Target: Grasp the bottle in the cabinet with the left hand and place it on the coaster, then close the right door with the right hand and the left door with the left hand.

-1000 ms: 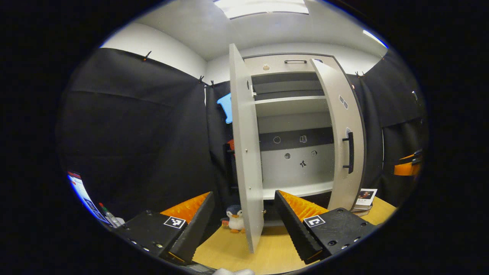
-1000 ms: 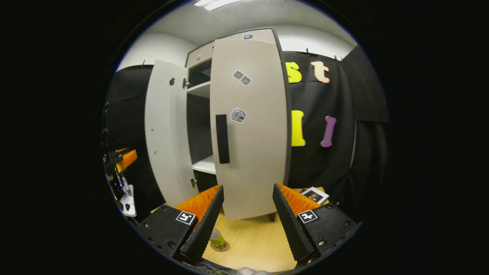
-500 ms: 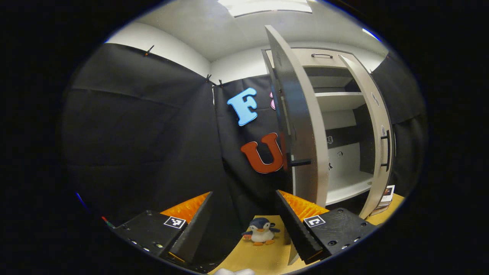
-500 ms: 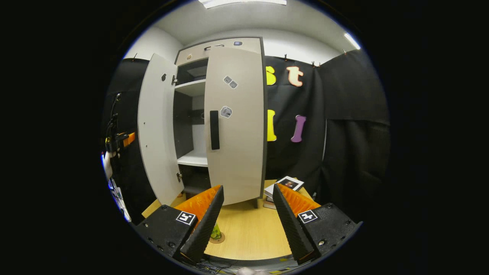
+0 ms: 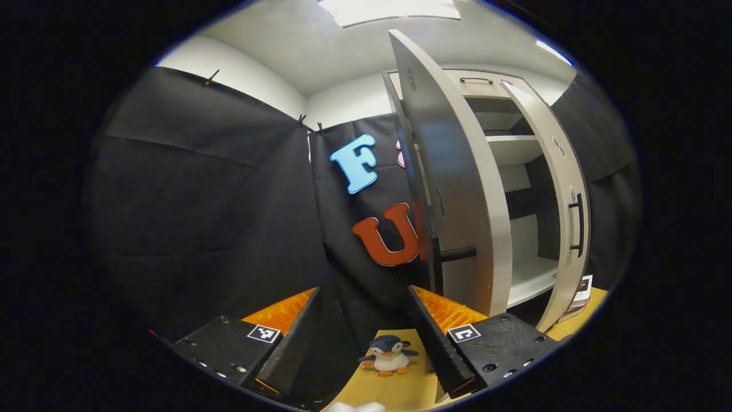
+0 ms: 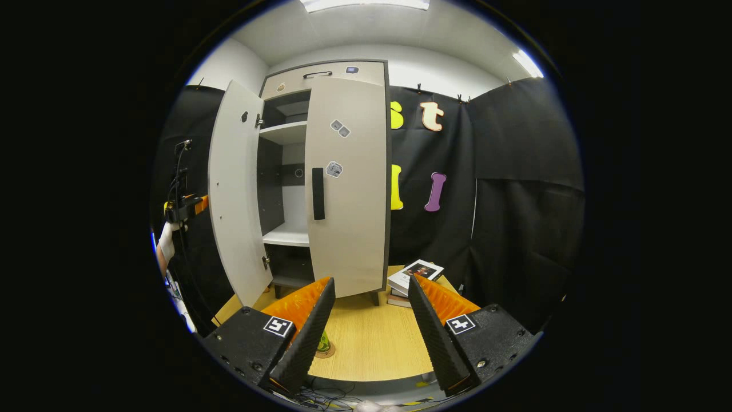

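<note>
The small green bottle is seen standing on the round brown coaster near the front edge of the light wooden table, so placement is judged complete. The grey right cabinet door is seen closed or nearly so. The grey left cabinet door is found wide open; its closing is judged outstanding. The bottle is partly hidden behind the near finger of the right gripper, whose jaws are spread wide and empty. The left gripper, likewise wide and empty, is held just beside the left door's outer face, below its black bar handle. A plush penguin is noted at the table's back edge.
</note>
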Motion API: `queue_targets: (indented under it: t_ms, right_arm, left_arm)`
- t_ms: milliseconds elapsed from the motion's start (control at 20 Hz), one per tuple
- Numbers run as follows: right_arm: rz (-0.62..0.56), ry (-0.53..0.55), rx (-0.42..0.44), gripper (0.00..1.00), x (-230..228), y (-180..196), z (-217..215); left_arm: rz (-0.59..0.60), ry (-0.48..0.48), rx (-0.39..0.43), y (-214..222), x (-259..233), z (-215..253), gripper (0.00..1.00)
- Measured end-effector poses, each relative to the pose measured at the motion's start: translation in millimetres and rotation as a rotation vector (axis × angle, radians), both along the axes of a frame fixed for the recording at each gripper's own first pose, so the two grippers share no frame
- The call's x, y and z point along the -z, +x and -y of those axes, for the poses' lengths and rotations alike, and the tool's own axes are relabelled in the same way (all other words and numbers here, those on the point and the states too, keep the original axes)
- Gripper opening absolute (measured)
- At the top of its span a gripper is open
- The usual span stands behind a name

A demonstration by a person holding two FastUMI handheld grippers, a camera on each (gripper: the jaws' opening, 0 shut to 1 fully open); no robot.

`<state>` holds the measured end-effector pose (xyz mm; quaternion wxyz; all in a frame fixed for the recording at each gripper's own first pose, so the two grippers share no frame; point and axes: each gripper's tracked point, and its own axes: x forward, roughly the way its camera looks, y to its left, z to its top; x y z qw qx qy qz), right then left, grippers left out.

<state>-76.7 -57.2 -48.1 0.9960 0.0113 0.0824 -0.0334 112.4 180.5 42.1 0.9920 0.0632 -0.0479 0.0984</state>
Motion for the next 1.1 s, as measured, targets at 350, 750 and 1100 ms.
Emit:
queue_targets:
  t_ms: [350,750,1100]
  right_arm:
    - [0.001,0.014,0.030,0.80,0.3,-12.5,18.1]
    - [-0.003,0.020,0.068,0.80,-3.9,-17.3,41.4]
    - [0.016,0.040,0.115,0.80,-13.1,-38.2,66.7]
  left_arm:
    - [-0.002,0.020,0.038,0.2,-1.5,28.1,0.88]
    - [0.008,-0.005,0.228,7.6,-2.3,139.8,0.88]
    - [0.057,-0.016,0.310,26.5,-31.1,193.6,0.95]
